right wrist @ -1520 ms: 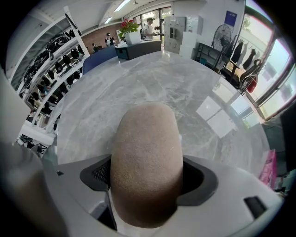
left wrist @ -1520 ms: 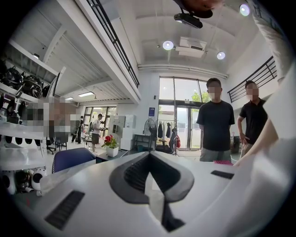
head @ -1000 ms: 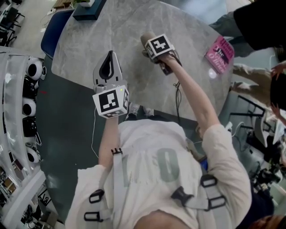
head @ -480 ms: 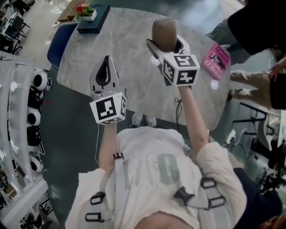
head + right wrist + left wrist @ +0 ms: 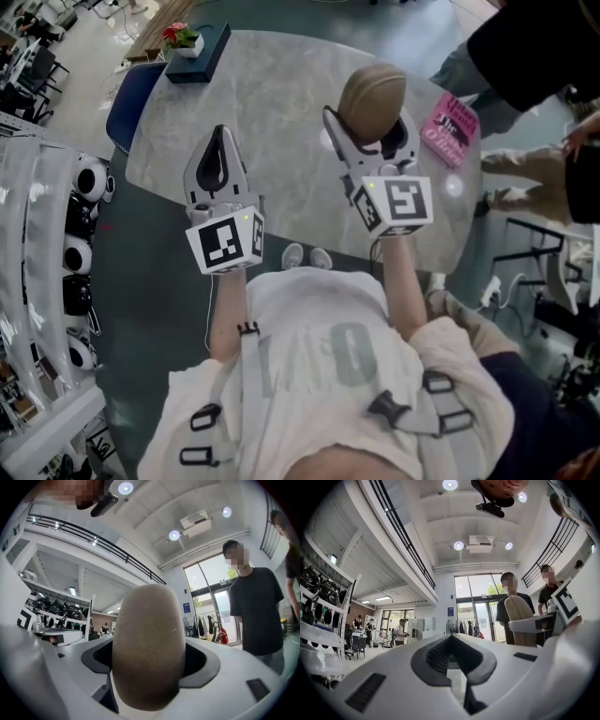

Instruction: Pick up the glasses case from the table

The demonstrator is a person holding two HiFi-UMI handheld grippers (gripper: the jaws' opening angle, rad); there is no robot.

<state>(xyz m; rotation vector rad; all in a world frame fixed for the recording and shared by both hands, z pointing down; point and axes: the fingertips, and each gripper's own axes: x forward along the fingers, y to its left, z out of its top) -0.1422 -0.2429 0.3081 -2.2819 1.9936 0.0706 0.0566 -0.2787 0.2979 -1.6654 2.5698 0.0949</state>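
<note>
The glasses case point(image 5: 372, 101) is a tan, rounded hard case, held up above the grey marble table point(image 5: 272, 112). My right gripper point(image 5: 371, 131) is shut on it, its white jaws clamping the case's sides. In the right gripper view the case point(image 5: 149, 644) fills the middle, standing on end between the dark pads point(image 5: 201, 660). My left gripper point(image 5: 218, 136) hovers over the table's near left part, shut with nothing in it, its tips meeting. The left gripper view looks level across the room and shows the case point(image 5: 519, 620) at the right.
A pink book point(image 5: 452, 125) lies at the table's right edge. A dark blue box point(image 5: 199, 52) with a small flower pot sits at the far left, by a blue chair point(image 5: 131, 98). Two people point(image 5: 511, 606) stand beyond the table. White shelving point(image 5: 47, 234) runs along the left.
The right gripper has lifted the case off the table and swung from pointing down to pointing level. The left gripper has risen a little.
</note>
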